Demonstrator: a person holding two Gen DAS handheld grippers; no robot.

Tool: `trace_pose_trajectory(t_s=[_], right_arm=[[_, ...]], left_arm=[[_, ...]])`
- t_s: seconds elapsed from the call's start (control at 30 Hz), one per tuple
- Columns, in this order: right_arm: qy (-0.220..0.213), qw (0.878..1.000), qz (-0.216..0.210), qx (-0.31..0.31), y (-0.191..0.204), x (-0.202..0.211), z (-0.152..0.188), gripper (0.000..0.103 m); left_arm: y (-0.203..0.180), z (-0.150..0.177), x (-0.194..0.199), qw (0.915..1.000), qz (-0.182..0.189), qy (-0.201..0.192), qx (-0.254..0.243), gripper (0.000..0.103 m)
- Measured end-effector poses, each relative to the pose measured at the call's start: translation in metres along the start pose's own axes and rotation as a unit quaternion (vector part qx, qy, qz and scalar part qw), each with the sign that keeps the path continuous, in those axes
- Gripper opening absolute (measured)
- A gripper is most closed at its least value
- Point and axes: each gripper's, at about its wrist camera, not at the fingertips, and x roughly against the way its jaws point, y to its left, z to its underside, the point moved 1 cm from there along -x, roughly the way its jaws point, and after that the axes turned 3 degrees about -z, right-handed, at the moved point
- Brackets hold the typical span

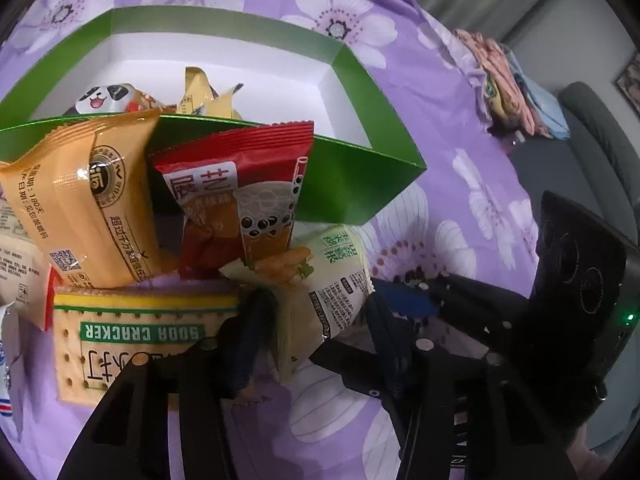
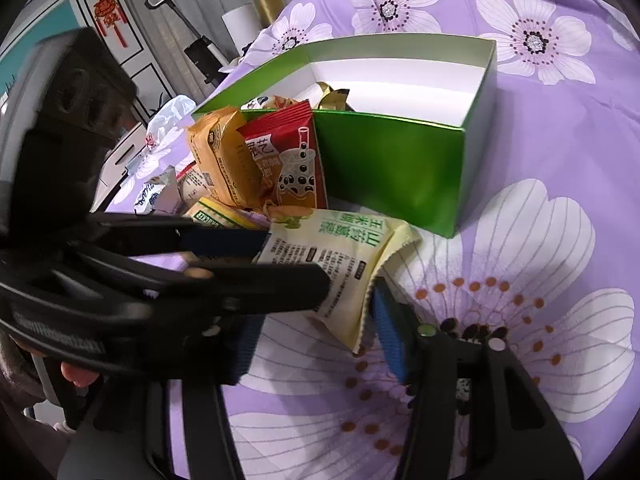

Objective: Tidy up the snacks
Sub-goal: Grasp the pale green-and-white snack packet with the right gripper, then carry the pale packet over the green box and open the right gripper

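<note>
Black claw (image 2: 320, 320) frames, silver screws, seemingly blue ribbed pads (image 2: 390, 340)

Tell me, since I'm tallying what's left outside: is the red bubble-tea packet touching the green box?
Touching. In the right wrist view the red bubble-tea packet leans directly against the green box wall, no gap between them.

Glossy green cardboard box (image 2: 392, 168) with matt white inside; shiny crinkled plastic snack packets (image 1: 236, 200) (at its seven o'clock); soft purple floral cloth (image 2: 560, 220).

Your two wrist cameras look steeply down, close in, from opposite sides of the pale packet (image 1: 340, 276) (image 2: 340, 264); both share the green box (image 1: 360, 184) (image 2: 392, 168).
</note>
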Motion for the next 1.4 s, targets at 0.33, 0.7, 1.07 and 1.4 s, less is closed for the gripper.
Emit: trace_pose_trajectory(t_s=[0.33,0.7,1.07,1.4], right_arm=[[-0.005,1.0,0.007,-0.001,0.001,0.003,0.001,0.033],[-0.039,0.999,0.015,-0.006,0.017,0.029,0.009,0.031],[-0.066,0.997,0.03,0.015,0.042,0.062,0.008,0.031],[-0.085,0.994,0.042,0.047,0.065,0.078,-0.005,0.031]], left_arm=[[-0.005,-0.001,0.004,1.0,-0.002,-0.004,-0.002,0.046],[-0.024,0.009,0.028,0.9991,-0.001,-0.027,-0.034,0.046],[-0.041,0.015,0.062,0.9967,0.003,-0.056,-0.059,0.046],[-0.04,0.014,0.095,0.9935,0.009,-0.093,-0.065,0.046]])
